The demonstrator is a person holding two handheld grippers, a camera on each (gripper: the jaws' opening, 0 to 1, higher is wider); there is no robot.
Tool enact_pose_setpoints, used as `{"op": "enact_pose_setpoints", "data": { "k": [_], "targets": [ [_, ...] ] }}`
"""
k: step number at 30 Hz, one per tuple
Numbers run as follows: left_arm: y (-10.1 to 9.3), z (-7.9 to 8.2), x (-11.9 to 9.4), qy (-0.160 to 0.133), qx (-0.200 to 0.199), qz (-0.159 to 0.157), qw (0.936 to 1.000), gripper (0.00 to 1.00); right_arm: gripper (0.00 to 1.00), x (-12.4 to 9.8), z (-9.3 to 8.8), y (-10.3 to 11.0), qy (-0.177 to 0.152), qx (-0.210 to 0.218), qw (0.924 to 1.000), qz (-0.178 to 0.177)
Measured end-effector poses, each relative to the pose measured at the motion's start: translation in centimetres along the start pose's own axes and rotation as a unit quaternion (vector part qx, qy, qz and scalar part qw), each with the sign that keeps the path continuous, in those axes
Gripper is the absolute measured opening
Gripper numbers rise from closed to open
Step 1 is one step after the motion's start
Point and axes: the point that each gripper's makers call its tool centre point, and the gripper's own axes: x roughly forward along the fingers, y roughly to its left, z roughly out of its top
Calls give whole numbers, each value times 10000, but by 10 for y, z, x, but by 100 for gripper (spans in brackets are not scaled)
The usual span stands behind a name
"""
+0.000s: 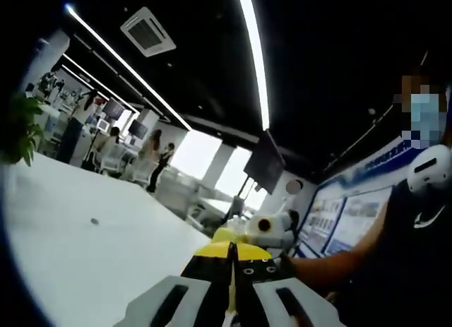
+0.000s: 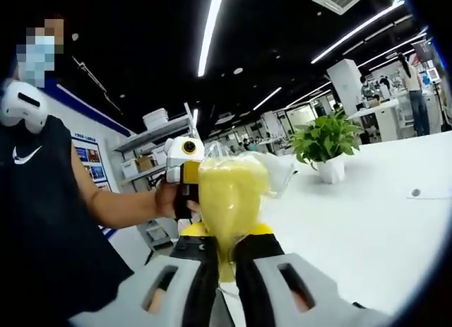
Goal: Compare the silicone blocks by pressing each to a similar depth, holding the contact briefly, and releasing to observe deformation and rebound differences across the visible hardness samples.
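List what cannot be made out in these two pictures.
- Left gripper view: what the left tongs pinch; the closed jaws hide all but a yellow sliver.
- Right gripper view: whether the yellow block is bare or bagged; clear film around it is blurred.
- Right gripper view: the block's lower end, hidden between the right tongs.
- Both views: other hardness samples.

A wide white worktop [image 2: 367, 221] stretches out under the ceiling lights, glossy and bright. Standing on it toward the far end is a leafy green plant [image 2: 323, 140] in a small white pot [image 2: 330, 169], upright. Nearer the edge sits a small dark round spot [image 2: 415, 193], flat on the surface, well apart from the pot. Over in the left gripper view the same white worktop [image 1: 92, 263] spreads out, the small dark spot [image 1: 94, 221] on it, green leaves [image 1: 21, 129] at its far side.
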Motion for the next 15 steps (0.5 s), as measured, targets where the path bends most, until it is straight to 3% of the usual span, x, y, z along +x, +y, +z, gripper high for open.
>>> {"op": "enact_pose_setpoints", "data": {
  "k": [15],
  "targets": [
    [7,-10,1,218,126,153,9996,0,1,0,-8,-6,241,68,9997,-30]
  ]
}}
